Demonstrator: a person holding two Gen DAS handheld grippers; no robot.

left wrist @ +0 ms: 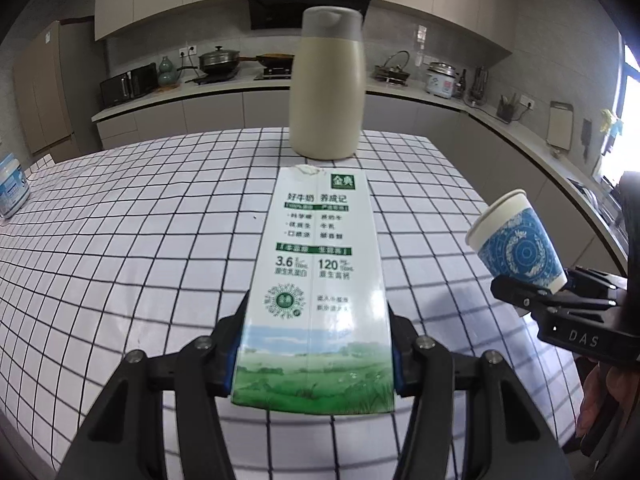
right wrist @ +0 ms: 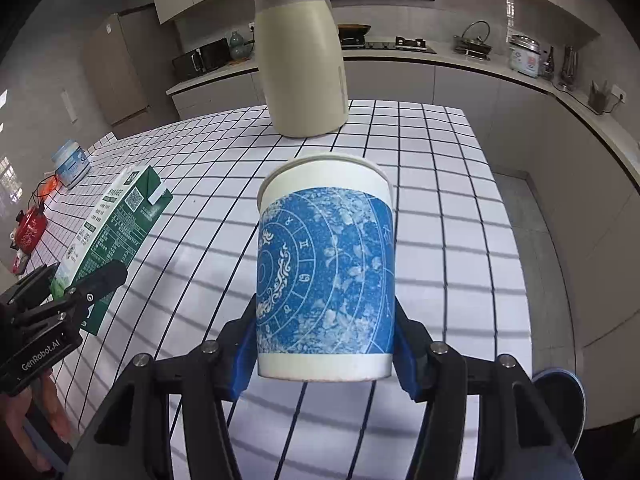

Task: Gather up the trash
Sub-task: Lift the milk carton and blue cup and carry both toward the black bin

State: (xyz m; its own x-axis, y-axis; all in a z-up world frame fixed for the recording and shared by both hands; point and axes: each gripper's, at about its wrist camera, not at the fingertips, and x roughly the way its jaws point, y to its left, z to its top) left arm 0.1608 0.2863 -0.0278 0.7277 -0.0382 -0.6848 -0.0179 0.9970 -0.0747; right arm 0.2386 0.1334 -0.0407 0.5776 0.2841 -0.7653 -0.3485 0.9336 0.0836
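Kitchen, checked-cloth counter [left wrist: 120, 260] with a beige thermos jug [left wrist: 327, 84] standing at its far side. Left tool [left wrist: 314, 354] angled down over the cloth, pinching a green-and-white milk carton [left wrist: 316, 280] by its lower sides, carton lifted clear of the counter. Right tool [right wrist: 326, 354] just beside it, also tilted down, pinching a blue-patterned paper cup [right wrist: 326, 272] near its base, rim pointing away, held above the cloth.
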